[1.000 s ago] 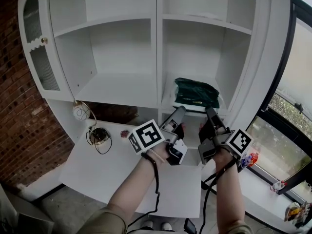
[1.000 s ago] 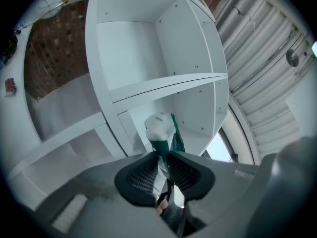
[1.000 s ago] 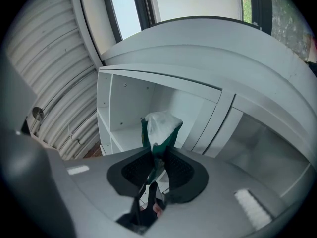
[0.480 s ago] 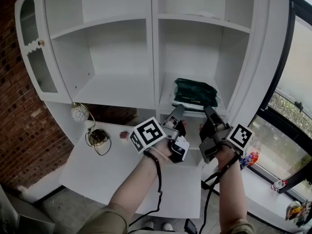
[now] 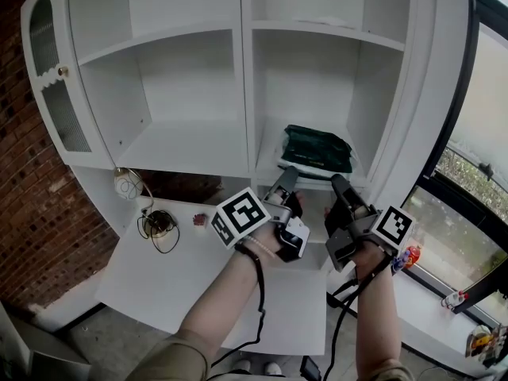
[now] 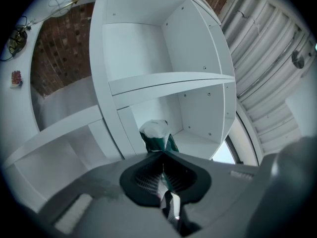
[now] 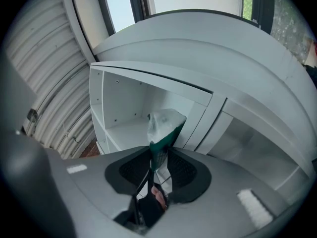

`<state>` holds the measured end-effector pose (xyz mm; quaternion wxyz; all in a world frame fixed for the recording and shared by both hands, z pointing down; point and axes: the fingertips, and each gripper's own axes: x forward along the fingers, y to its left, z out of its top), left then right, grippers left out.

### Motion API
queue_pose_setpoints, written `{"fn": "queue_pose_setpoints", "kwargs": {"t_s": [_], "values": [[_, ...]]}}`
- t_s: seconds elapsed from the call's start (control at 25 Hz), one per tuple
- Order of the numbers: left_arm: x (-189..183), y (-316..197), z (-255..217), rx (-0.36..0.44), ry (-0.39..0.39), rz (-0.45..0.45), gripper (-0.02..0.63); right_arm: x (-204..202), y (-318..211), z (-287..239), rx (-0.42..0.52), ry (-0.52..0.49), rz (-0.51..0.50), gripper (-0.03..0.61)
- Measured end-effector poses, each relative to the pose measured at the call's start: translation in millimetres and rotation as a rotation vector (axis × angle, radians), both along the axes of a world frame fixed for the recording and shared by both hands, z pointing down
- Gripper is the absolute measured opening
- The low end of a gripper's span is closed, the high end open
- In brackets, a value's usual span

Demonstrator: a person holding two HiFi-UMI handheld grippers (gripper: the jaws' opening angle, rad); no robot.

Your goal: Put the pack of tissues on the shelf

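The pack of tissues, dark green with a clear end, lies on the white shelf in the lower right compartment. Both grippers point at its near edge from just below. My left gripper has just been closing. In the left gripper view its jaws meet with nothing between them, and the pack stands just past the tips. My right gripper has just been opening. In the right gripper view the pack's edge hangs loose between the parted jaws.
The cabinet's other compartments hold nothing. A glazed door stands open at the left. On the white table below lie a coiled cable, a white ball and a small red item. A window borders the right.
Both grippers and the pack keep their places in front of the lower right compartment. Only the head view has drifted a little.
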<state>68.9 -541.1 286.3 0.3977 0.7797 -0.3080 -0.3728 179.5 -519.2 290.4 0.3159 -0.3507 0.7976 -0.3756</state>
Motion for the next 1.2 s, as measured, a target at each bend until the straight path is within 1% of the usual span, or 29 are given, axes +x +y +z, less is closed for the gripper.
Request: {"fn": "queue_pose_setpoints", "kwargs": {"t_s": [0.16,0.48,0.72,0.88,1.04,1.2], "values": [[-0.5,-1.9,0.6,-0.003,0.0,-0.005,0.009,2.4,2.6,-0.2,0.005,-0.001,-0.004,0.1],[4.0,-6.9,-0.2,0.001,-0.014,-0.008,0.008,8.9,-7.6,-3.8,-0.012,-0.022,0.019,0.067],[3.1,-11.5,-3.5,0.005,-0.029,-0.009,0.008,8.4,-18.4,-4.7,-0.028,-0.032,0.031,0.06],[3.0,-9.0,-7.4,0.007,-0.028,-0.012,0.008,8.3,-17.9,-11.0,-0.029,-0.019,0.046,0.055],[2.7,-8.1,-8.6,-0.007,-0.021,-0.012,0.008,7.7,-17.4,-13.0,-0.06,-0.024,0.065,0.052],[2.6,-8.7,-7.9,-0.033,0.002,-0.01,0.008,7.6,-18.7,-12.5,-0.097,-0.034,0.081,0.051]]}}
